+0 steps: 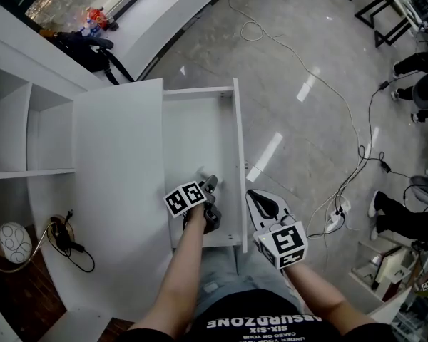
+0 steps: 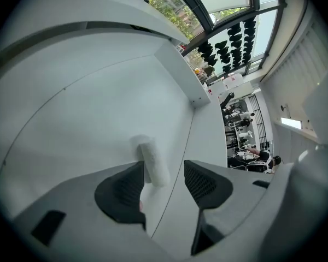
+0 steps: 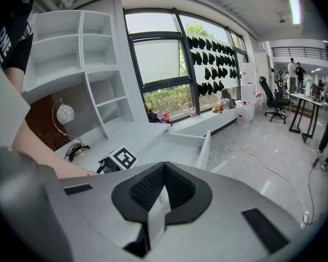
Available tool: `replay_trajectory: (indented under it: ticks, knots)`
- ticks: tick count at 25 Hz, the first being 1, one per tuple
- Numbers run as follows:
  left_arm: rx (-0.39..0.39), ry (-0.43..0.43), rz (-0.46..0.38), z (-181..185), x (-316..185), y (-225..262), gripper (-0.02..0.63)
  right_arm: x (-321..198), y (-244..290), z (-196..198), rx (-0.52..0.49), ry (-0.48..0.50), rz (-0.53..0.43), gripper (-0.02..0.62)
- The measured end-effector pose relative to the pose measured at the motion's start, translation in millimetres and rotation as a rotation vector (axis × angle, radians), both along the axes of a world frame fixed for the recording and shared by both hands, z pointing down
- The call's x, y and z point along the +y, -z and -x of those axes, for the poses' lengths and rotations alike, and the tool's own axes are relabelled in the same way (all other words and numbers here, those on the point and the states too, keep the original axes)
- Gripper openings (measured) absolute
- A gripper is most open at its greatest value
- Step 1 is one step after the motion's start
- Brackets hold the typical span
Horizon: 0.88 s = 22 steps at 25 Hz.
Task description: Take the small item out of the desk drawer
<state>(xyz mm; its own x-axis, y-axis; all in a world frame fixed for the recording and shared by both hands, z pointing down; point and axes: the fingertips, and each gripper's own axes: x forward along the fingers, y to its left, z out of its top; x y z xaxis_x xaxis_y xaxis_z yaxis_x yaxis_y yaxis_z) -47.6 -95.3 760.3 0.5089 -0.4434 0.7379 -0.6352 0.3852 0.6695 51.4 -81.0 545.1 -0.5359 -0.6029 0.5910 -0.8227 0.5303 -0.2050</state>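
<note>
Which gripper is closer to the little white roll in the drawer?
Left. The left gripper is inside the drawer, roll at its open jaws; the right gripper hangs outside it.

Head view: looked steeply down from above, with the drawer ahead of both pairs of jaws.
Left gripper view: sat close behind its jaws, facing the drawer floor just ahead.
Right gripper view: sat behind its jaws, looking across the drawer from farther back.
Shared: the drawer.

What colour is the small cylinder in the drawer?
The small cylinder is white; clearest in left gripper view.
</note>
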Motion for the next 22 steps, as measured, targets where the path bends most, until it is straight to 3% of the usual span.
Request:
replay_trajectory:
  ticks: [7,22]
  knots:
    - [0.015,0.021,0.037,-4,-5,-14,0.215,-1,-6,1,0.005,-0.009,0.017,-0.002]
    - [-0.049,-0.006,0.104,-3,-4,-38,0.212,-7,-12,1,0.015,-0.022,0.026,-0.002]
